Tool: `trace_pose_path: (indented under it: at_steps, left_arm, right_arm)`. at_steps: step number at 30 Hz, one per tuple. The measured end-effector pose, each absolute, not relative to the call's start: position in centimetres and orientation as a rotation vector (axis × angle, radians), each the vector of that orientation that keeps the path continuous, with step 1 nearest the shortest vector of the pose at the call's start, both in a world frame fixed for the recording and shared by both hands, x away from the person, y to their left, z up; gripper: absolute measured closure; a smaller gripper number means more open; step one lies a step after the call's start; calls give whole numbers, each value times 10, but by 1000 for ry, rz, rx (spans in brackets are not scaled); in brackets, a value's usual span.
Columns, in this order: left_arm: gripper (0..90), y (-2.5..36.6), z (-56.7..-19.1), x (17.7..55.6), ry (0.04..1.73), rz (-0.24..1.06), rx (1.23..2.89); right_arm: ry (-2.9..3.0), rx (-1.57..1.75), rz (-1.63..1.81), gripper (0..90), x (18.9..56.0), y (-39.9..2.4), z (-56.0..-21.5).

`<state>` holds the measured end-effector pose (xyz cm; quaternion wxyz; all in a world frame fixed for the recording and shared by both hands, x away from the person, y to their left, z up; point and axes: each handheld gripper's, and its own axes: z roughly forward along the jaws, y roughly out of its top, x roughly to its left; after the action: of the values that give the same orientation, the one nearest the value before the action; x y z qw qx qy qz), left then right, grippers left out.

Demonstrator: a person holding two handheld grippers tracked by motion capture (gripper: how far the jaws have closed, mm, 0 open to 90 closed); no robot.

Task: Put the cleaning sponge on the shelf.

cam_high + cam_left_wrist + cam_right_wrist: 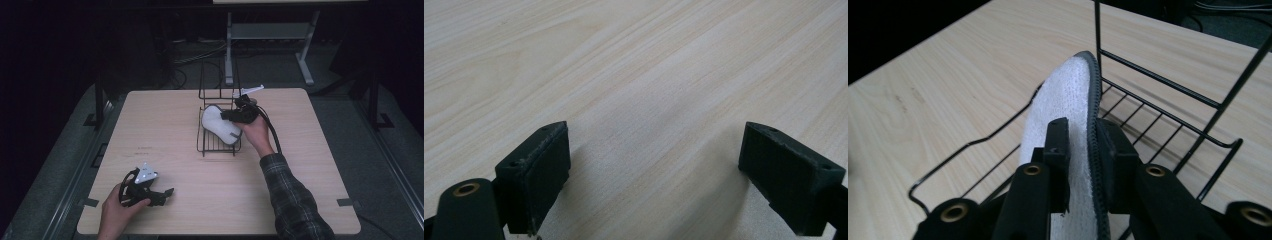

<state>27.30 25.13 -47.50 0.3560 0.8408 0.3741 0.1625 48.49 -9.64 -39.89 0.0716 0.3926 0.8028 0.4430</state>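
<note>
Insole (216, 123), clamped on edge between the right gripper's (1082, 150) pads over the wire rack (206, 146), should be lowered flat inside the rack before release; left gripper (654, 170) rests open, well apart from the rack.

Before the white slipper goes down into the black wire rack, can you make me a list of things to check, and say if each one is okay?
1. Is the white slipper caught between the right gripper pads? Ok, one pad sits on each side of it.
2. Is the slipper over the wire rack? Ok, it hangs above the rack's floor.
3. Is the rack standing flat on the table? Ok.
4. Is the slipper clear of the rack's tall back bars? Cannot tell, its tip is very near one bar.
5. Is the left gripper out of the way? Ok, it rests open near the table's front corner, holding nothing.
</note>
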Motion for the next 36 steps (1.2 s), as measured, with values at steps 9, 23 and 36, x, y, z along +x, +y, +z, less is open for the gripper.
trace_pose_path:
  at_steps: [9,23,36]
  left_arm:
    - [123,251,-475,273,966,421,2173]
    - [123,251,-475,273,966,420,2173]
    - [123,251,-475,273,966,420,2173]
  right_arm:
    - [2418,1175,1194,604,488,-93,-412]
    - [2416,1104,1164,900,466,-124,-400]
    - [2483,1051,1088,900,451,-130,-412]
